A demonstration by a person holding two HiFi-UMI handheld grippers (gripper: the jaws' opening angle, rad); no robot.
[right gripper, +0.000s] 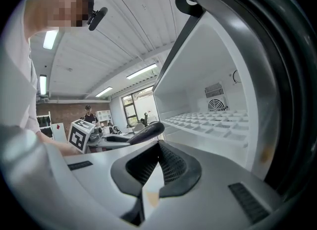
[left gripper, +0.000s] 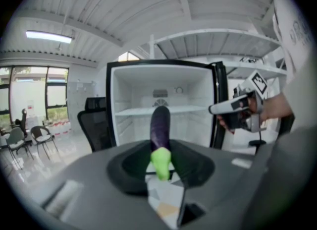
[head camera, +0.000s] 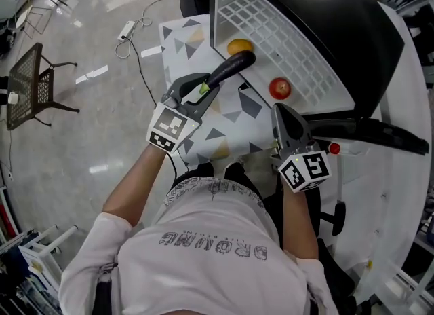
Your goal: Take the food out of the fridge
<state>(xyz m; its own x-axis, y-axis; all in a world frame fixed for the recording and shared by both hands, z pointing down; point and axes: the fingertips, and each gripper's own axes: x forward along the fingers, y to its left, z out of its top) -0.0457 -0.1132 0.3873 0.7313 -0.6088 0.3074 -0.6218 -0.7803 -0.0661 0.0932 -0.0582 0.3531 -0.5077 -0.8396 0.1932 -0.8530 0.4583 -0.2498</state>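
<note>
My left gripper (head camera: pixel 200 93) is shut on the green stem end of a dark purple eggplant (head camera: pixel 232 68), held above the patterned table top (head camera: pixel 182 36) in front of the open fridge (head camera: pixel 291 42). In the left gripper view the eggplant (left gripper: pixel 160 125) sticks out from between the jaws of that gripper (left gripper: pixel 160 147) towards the bare fridge shelves (left gripper: pixel 163 110). An orange (head camera: pixel 239 46) and a red round fruit (head camera: pixel 279 88) lie on the table top. My right gripper (head camera: pixel 281 111) hangs by the fridge door, shut and holding nothing; its own view shows that gripper (right gripper: pixel 158 147) the same way.
The fridge door (head camera: pixel 369 132) stands open at the right, beside my right hand. A black mesh chair (head camera: pixel 30 86) and a power strip with cable (head camera: pixel 127 30) are on the floor to the left. A black office chair (left gripper: pixel 94 120) stands left of the fridge.
</note>
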